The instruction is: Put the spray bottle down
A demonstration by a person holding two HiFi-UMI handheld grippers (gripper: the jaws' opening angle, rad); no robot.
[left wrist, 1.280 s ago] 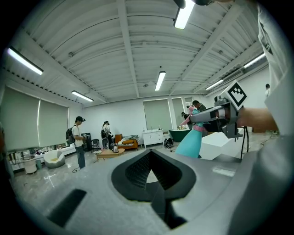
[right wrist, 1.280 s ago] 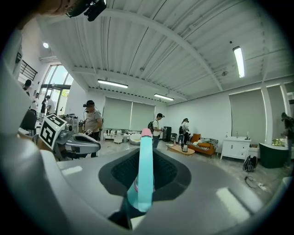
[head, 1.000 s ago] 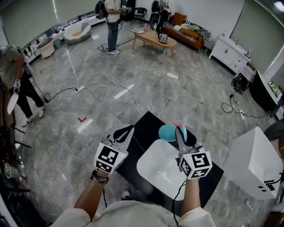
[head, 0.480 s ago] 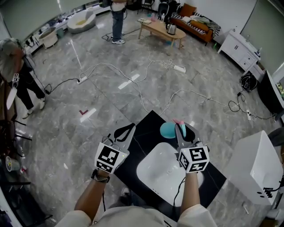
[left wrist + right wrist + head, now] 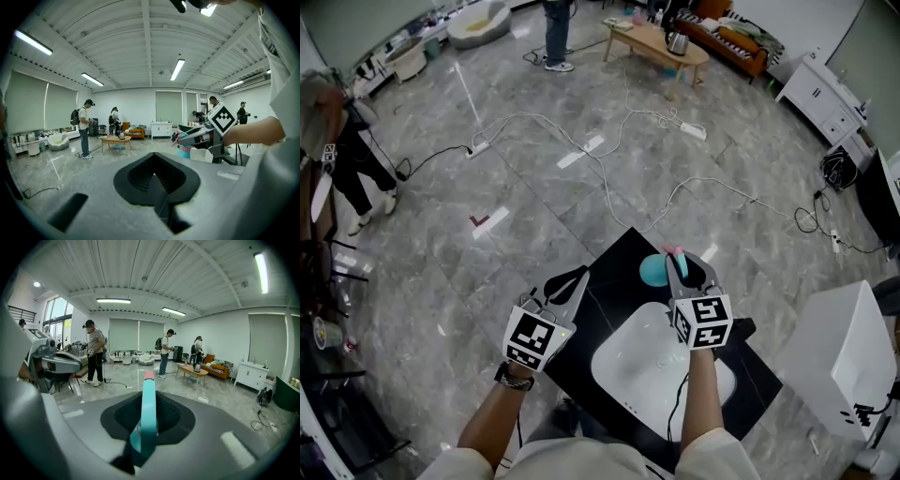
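A teal spray bottle with a pink tip hangs over the far end of the black table, just beyond the white basin. My right gripper is shut on its top; in the right gripper view the teal neck runs up between the dark pads. Whether the bottle's base touches the table I cannot tell. My left gripper hovers at the table's left edge, shut, with nothing in it. The left gripper view shows the right gripper holding the bottle.
A white box stands to the right of the table. White cables trail across the grey floor. A person stands at the far left, another near a wooden coffee table at the back.
The right gripper has carried the bottle forward and lower, toward the table's far end. The left gripper has sunk a little at the table's left edge. Both grips look unchanged.
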